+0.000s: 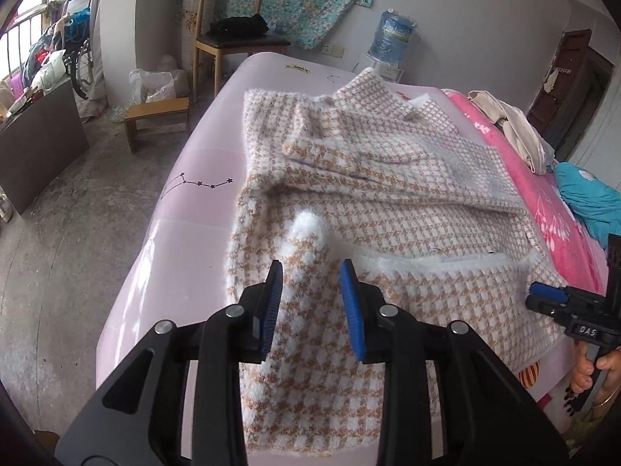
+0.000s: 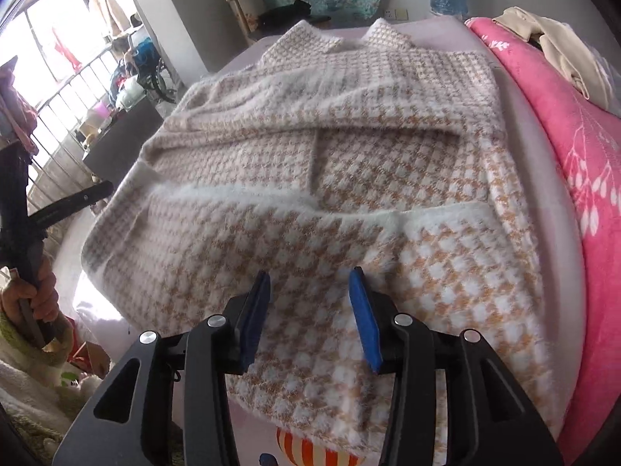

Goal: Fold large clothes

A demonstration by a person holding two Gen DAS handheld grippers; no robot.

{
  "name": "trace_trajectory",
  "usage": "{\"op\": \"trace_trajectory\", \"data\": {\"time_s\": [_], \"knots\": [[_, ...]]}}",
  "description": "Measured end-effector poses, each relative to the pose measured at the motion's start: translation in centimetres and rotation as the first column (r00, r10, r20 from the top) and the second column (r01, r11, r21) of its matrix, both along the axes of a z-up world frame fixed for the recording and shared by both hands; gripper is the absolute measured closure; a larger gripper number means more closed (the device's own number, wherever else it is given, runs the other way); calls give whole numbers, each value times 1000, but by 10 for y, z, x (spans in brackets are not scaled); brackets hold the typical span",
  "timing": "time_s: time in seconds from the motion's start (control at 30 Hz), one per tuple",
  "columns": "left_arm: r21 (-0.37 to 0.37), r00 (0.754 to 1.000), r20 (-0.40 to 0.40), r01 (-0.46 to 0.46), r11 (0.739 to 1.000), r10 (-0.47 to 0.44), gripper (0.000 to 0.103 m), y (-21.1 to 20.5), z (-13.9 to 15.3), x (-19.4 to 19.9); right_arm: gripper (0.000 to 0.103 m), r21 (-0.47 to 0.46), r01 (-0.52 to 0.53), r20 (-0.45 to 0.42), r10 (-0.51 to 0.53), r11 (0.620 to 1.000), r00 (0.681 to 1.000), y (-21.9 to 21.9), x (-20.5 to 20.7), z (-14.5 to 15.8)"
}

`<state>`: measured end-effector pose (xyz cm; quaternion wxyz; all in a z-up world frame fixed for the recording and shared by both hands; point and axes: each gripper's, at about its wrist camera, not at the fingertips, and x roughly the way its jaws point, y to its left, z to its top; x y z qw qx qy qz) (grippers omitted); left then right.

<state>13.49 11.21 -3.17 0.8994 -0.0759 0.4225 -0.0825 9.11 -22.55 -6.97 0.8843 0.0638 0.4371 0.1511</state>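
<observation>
A large fuzzy white-and-tan houndstooth cardigan (image 1: 388, 202) lies spread on a pale pink bed (image 1: 194, 178), its sleeves folded across the body. It fills the right wrist view (image 2: 330, 171). My left gripper (image 1: 312, 272) is open just above the near left part of the hem, where a fold of fabric stands up between the jaws. My right gripper (image 2: 308, 279) is open above the near hem, holding nothing. The right gripper also shows at the right edge of the left wrist view (image 1: 543, 295).
A pink floral blanket (image 2: 582, 155) with a beige garment (image 2: 551, 42) and a teal cloth (image 1: 590, 198) lies along the bed's right side. A wooden chair (image 1: 233, 35), a small stool (image 1: 155, 116) and a water jug (image 1: 392, 39) stand beyond the bed. Concrete floor lies to the left.
</observation>
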Motion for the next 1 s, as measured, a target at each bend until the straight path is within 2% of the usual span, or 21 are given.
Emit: {"op": "trace_trajectory", "data": {"time_s": [0.1, 0.27, 0.47, 0.6, 0.7, 0.77, 0.87, 1.0], "knots": [[41, 1000, -24, -5, 999, 6, 66, -1, -4, 6, 53, 4, 69, 44, -69, 998, 997, -31, -6, 13], [77, 996, -83, -17, 997, 23, 60, 0, -17, 15, 53, 13, 152, 31, -153, 988, 988, -77, -1, 12], [84, 993, -117, -19, 996, 29, 58, -4, -27, 21, 52, 70, 119, 1, -120, 990, 993, -93, 26, 0], [70, 993, -117, -18, 997, 26, 58, -5, -29, 23, 51, 140, 97, -58, -90, 985, 994, -101, 42, -18], [64, 993, -117, -15, 998, 22, 58, -5, -29, 24, 51, 221, 95, -86, -78, 970, 993, -109, 37, -21], [58, 993, -116, -10, 998, 17, 58, -4, -30, 23, 51, 241, 91, -107, -67, 966, 992, -110, 31, -22], [51, 994, -110, 3, 999, 3, 58, -3, -29, 22, 51, 218, 75, -133, -47, 973, 990, -101, 20, -26], [39, 994, -105, 21, 999, -17, 59, -3, -29, 21, 55, 149, 49, -116, -32, 988, 993, -89, 15, -23]]}}
